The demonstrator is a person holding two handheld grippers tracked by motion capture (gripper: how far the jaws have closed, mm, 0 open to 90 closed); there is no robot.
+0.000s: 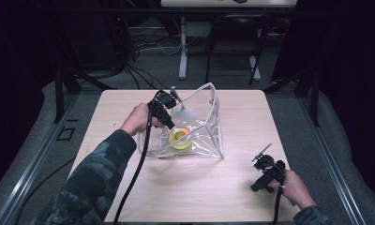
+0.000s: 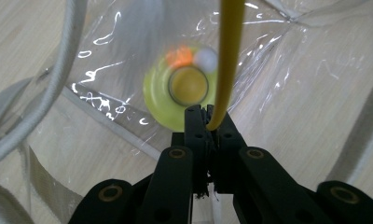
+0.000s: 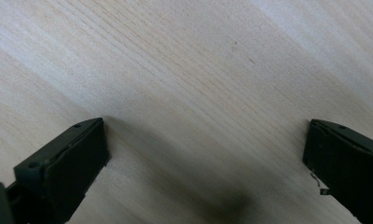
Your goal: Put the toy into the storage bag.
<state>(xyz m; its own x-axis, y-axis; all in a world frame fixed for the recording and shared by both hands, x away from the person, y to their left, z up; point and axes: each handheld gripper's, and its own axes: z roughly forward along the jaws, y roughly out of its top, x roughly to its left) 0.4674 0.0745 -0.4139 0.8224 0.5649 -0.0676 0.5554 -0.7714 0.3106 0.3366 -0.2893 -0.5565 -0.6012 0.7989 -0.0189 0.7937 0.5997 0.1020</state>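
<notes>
A clear plastic bag [image 1: 209,136] with a white cord rim [image 2: 58,70] lies open in the middle of the wooden table [image 1: 129,108]. Inside it sits a round yellow-green cup-like thing [image 1: 180,139], seen from above [image 2: 159,93], with something orange [image 2: 180,56] and something small and white [image 2: 205,59] at its far edge. My left gripper [image 1: 169,125] reaches down into the bag, jaws shut [image 2: 208,122] on a thin yellow strip [image 2: 229,56] that runs up out of frame. I cannot tell whether the strip belongs to the cup. My right gripper [image 1: 263,174] rests at the near right, open [image 3: 205,158] over bare wood.
A pale rounded shape [image 1: 182,114] shows at the bag's far side. The table's front edge lies close behind the right hand [image 1: 296,187]. Chair and table legs and cables [image 1: 143,47] stand on the floor beyond the far edge.
</notes>
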